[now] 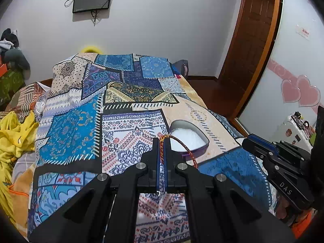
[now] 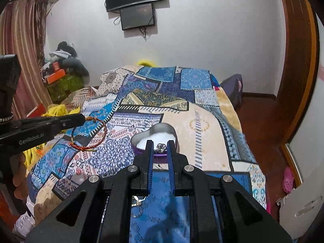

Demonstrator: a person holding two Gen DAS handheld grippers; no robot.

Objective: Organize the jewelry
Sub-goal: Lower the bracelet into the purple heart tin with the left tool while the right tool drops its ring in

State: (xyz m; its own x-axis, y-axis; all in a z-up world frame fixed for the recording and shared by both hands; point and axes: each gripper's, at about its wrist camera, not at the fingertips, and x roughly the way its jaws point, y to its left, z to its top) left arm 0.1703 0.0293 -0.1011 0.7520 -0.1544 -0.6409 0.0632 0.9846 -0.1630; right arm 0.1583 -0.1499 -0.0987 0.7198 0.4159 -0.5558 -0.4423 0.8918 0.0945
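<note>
Now we grip the braided bracelet in our clamped left gripper, heart-shaped box at one o'clock just ahead, while our right gripper stands narrowly parted around a silver trinket.

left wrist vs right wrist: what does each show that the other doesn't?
Left wrist only: pink heart decals on the wardrobe door.

Right wrist only: a silver charm between the right gripper jaws, which stand slightly apart; the whole bracelet loop; curtains; a pink clog.

Both: the braided red bracelet pinched by the left gripper, heart-shaped box, patchwork blanket.
</note>
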